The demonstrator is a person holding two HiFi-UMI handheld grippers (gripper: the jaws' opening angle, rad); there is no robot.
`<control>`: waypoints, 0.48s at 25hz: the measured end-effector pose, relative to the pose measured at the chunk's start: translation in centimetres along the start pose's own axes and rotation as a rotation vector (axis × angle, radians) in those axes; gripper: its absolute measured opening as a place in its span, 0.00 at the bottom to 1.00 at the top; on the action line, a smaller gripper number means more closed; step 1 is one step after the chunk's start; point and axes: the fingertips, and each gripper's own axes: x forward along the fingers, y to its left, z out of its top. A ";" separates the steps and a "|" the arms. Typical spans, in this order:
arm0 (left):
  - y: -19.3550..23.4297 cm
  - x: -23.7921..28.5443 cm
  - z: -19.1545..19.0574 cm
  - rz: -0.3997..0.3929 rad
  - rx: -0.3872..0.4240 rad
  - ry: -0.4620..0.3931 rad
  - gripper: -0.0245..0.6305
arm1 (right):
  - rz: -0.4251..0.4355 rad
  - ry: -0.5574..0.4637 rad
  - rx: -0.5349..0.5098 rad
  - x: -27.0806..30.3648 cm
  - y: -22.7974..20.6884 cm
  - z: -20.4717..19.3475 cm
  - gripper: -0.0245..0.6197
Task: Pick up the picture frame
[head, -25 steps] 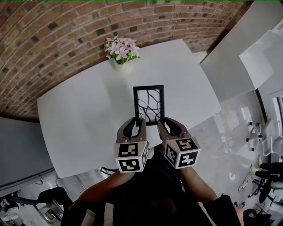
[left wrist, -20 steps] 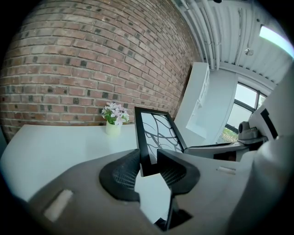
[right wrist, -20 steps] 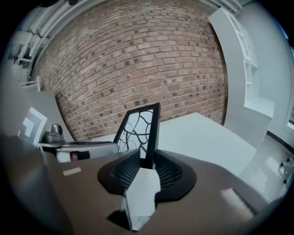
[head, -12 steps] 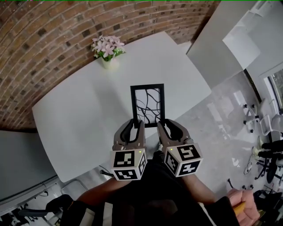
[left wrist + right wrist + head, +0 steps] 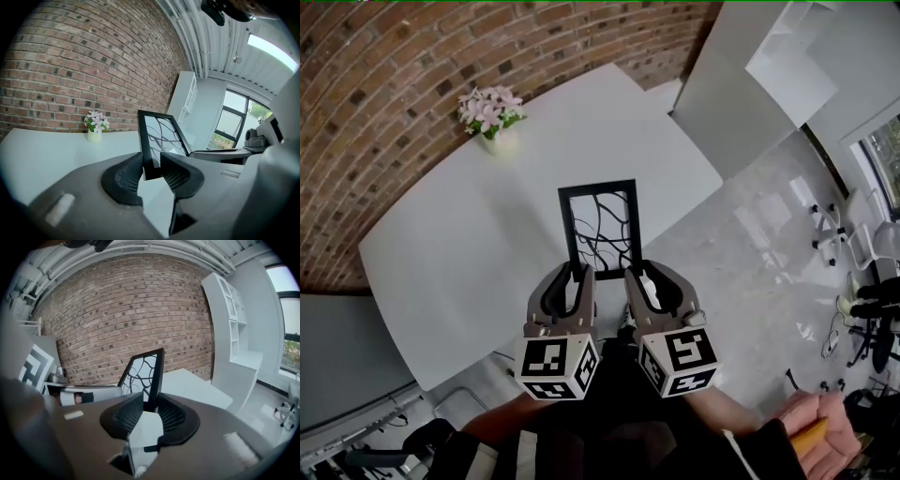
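Head view: frame point(image 5: 598, 225) bottom edge hidden behind left gripper point(image 5: 574, 274) & right gripper point(image 5: 649, 274); table point(image 5: 459, 253) near edge behind them too. Left gripper view: frame's lower corner buried betw. jaws. Right gripper view: frame's far lower part behind left gripper. Flowers point(image 5: 490, 111) too small for detail.

Black picture frame point(image 5: 600, 223) over white table point(image 5: 441, 262), lower corners in left claw point(image 5: 573, 274), right claw point(image 5: 639, 276)
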 end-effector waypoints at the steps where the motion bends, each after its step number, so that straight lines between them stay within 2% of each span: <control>1: -0.2 0.1 0.0 0.000 -0.001 -0.001 0.20 | -0.002 -0.007 -0.004 -0.1 -0.2 0.0 0.19; 12: -1.4 1.0 -0.3 -0.004 0.030 -0.006 0.20 | -0.009 -0.030 0.005 -0.7 -1.6 -0.1 0.18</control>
